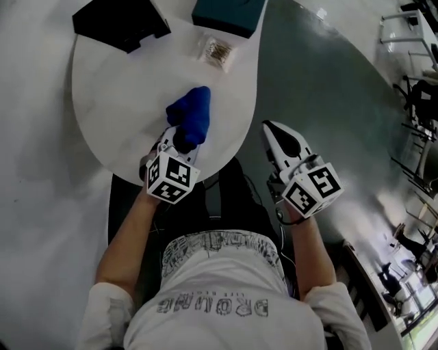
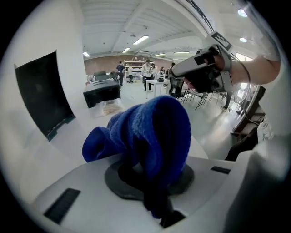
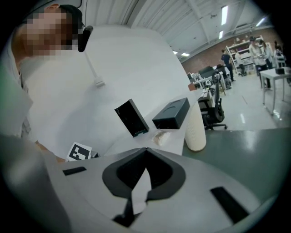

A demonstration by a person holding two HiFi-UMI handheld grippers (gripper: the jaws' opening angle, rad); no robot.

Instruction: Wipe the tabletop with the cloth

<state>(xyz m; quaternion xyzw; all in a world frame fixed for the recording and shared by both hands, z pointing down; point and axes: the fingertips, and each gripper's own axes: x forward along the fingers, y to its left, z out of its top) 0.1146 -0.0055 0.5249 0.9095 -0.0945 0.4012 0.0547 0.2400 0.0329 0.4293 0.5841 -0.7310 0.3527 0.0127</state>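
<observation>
A bunched blue cloth (image 1: 193, 113) lies over the near edge of the round white table (image 1: 116, 96). My left gripper (image 1: 183, 140) is shut on its near end. In the left gripper view the cloth (image 2: 150, 132) bulges up out of the closed jaws and hides the fingertips. My right gripper (image 1: 269, 128) hangs off the table's right side, above the dark floor, jaws together and holding nothing. Seen from the left gripper view, the right gripper (image 2: 204, 68) is up at the right. The right gripper view shows its own jaws (image 3: 145, 150) meeting at the tips.
At the table's far side lie a black box (image 1: 120, 24), a dark teal box (image 1: 228, 15) and a small clear packet (image 1: 217, 51). The same black box (image 3: 132, 118) and dark box (image 3: 172, 113) show in the right gripper view. Chairs and desks stand at the right.
</observation>
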